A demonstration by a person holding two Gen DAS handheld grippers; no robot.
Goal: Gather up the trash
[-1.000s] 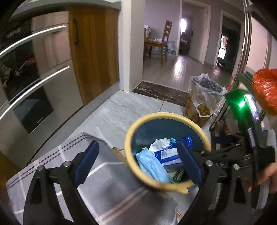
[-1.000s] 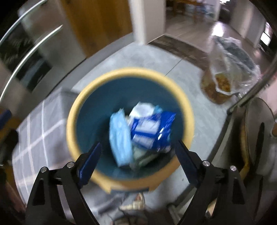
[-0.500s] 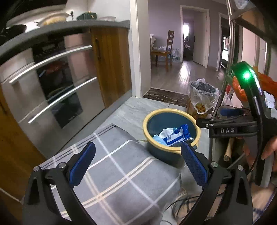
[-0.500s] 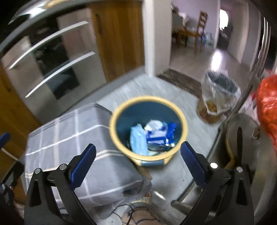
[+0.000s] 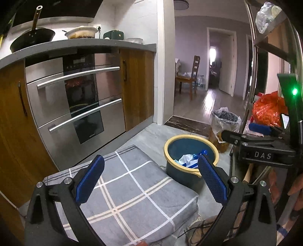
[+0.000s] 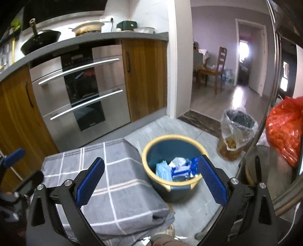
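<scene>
Right wrist view showing right gripper and left gripper both hanging wide open, holding nothing, above grey cushion; wrappers lying inside bucket on floor, likely light, crinkly, slippery, best pinching a raised edge

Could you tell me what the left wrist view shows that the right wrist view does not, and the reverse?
Only the left wrist view shows the right gripper from the side, with a green light lit on it, and a clear plastic bag high on the rack. Only the right wrist view shows the light blue packet inside the bin and the left gripper at the frame's left edge. Both show the yellow-rimmed blue bin holding trash, the grey checked cushion beside it, the oven, the plastic-lined bin and the red bag. Both grippers are open and empty.
</scene>
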